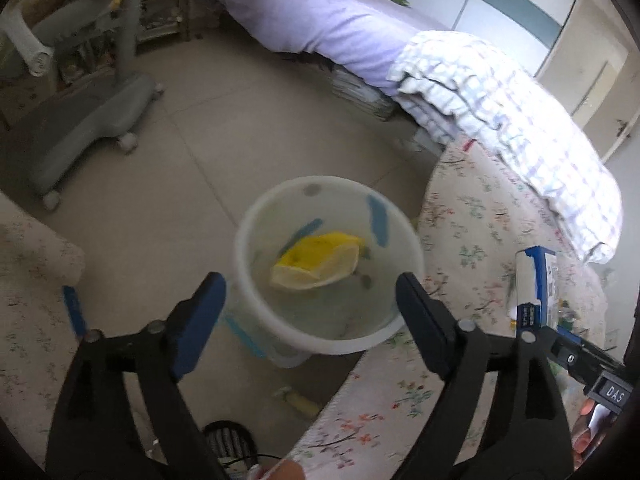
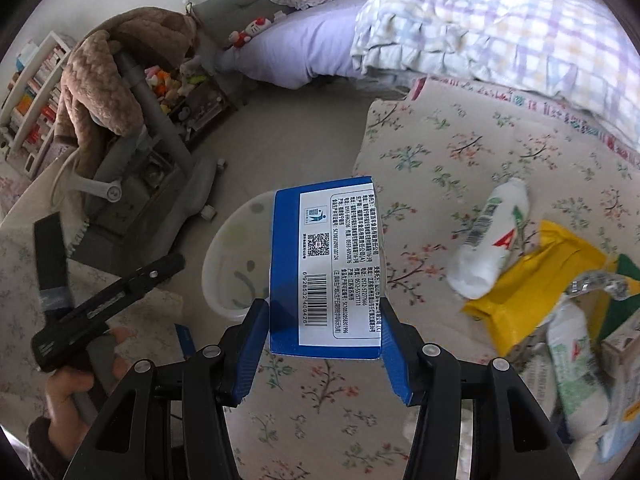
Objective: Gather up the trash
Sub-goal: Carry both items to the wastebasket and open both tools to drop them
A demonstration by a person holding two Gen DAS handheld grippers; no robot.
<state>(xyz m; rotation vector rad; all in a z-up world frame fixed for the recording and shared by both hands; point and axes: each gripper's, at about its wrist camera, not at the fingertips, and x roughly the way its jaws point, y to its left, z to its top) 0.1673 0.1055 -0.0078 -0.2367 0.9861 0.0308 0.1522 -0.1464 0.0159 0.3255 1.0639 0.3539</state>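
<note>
Our left claw [image 1: 310, 292] gapes empty above the white bin [image 1: 256, 300] holding a yellow wrapper [image 1: 316, 260]; our right claw [image 2: 324, 336] clamps the blue box [image 2: 324, 264].

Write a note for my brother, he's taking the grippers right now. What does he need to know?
Left gripper: open, empty, over the white bin.
Right gripper: shut on the blue box, near the bin.
Done: a yellow wrapper lies in the bin.
Left: drop the box in, then clear the floral cover: two white bottles and a yellow packet.
</note>
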